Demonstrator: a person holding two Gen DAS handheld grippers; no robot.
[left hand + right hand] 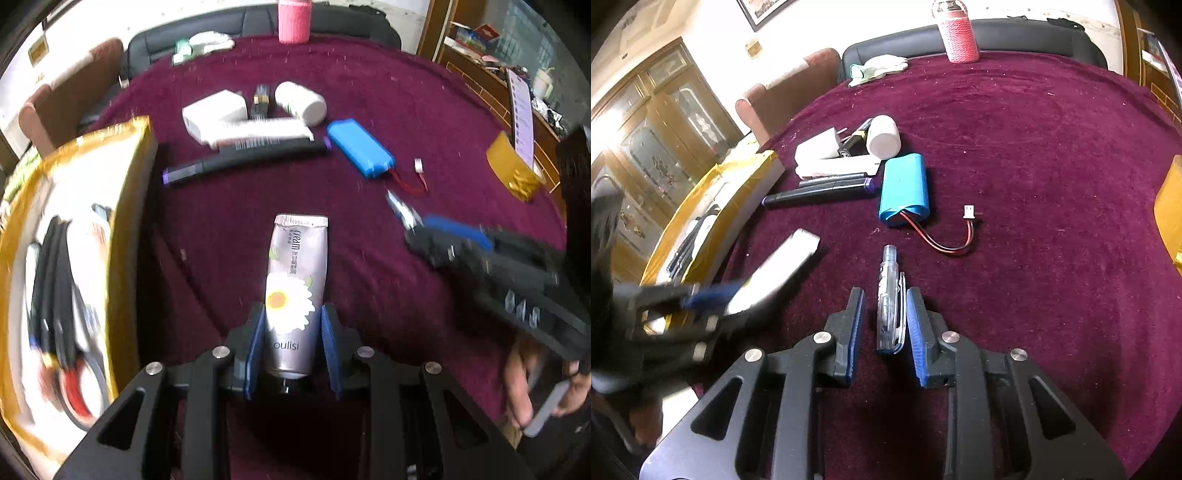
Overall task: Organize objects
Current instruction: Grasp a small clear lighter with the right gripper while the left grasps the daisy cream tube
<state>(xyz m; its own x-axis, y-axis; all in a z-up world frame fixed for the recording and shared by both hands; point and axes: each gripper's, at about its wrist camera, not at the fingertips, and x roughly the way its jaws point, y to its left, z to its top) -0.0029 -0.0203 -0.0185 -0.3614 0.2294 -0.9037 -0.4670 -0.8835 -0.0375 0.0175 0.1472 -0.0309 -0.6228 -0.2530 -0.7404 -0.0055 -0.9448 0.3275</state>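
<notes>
A silver hand cream tube point(295, 280) with a daisy print sticks out forward from my left gripper point(293, 308), whose blue pads point(255, 347) press its sides. The right wrist view shows that left gripper point(701, 299) blurred at the left, with the tube point(775, 269) raised off the cloth. My right gripper point(884, 293) stands open around a clear pen point(888, 299) lying on the maroon cloth, with gaps between pen and pads. The left wrist view has the right gripper point(424, 229) at the right, with the pen tip point(397, 206) poking out.
A yellow-rimmed box point(125, 192) holding pens and cables stands at the left. Behind lie a black marker point(243, 158), a blue battery pack point(360, 151) with red wires, a white charger point(214, 110) and a white bottle point(301, 101). A tape roll point(513, 166) sits far right. A pink bottle point(293, 20) stands at the back.
</notes>
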